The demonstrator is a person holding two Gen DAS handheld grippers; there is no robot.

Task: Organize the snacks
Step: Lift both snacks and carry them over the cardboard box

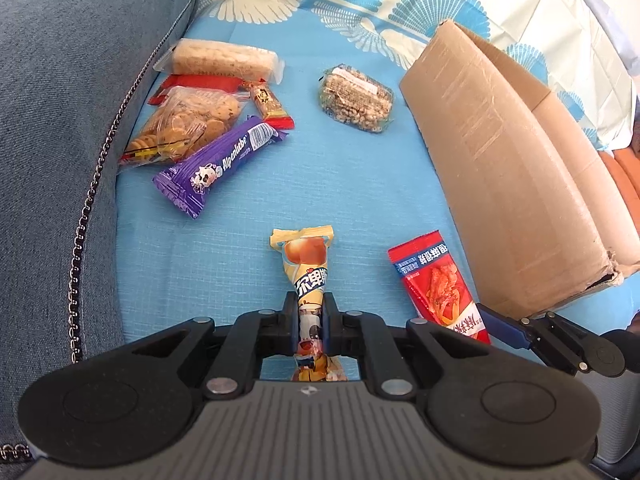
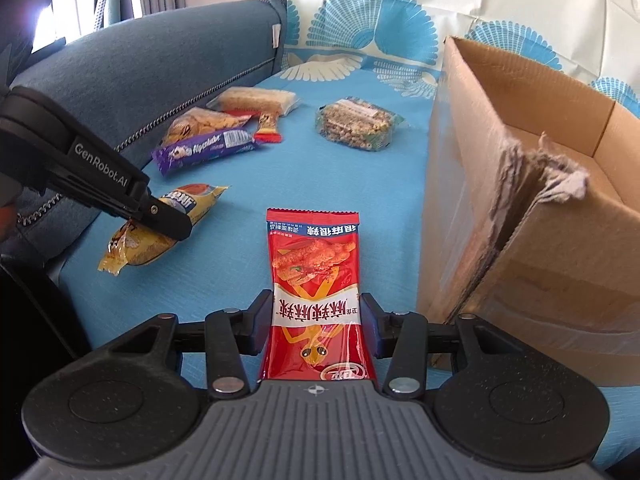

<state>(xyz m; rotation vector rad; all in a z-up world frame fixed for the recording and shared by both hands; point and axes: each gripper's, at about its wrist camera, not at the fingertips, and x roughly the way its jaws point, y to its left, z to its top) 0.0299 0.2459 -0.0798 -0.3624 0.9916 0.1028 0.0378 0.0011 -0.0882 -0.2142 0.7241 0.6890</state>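
Left gripper point(image 1: 306, 320) low over the light-blue woven sofa cover point(image 1: 340, 168), black fingers closed tight on the middle of a slim yellow plastic candy packet point(image 1: 306, 268) printed with a cartoon cow; packet squeezed narrow between the pads, its crimped far end pointing toward the back of the seat. Seen from the right wrist, same packet point(image 2: 160, 228) lying near the seat's left edge, beside the dark blue-grey sofa arm point(image 2: 160, 48) (whether lifted off the cover or resting on it, cannot tell).

Right gripper point(image 2: 316, 320) set wide apart, one finger at each long edge of a flat red foil snack pouch point(image 2: 314, 280) with white Chinese lettering; pads just beside the pouch, contact not clear, no squeeze showing. Pouch flat on the cover near the front edge, just left of an open brown cardboard box point(image 2: 520, 184) with a torn near corner standing at the seat's right side.

Toward the back left corner, a cluster: purple Alpenliebe wrapper point(image 1: 218, 162), clear bag of round cookies point(image 1: 188, 124), small red-ended bar point(image 1: 270, 106), long clear-wrapped pale biscuit pack point(image 1: 222, 58). Apart from these, mid-back, a clear pack of brown puffed-grain cakes point(image 1: 356, 98).
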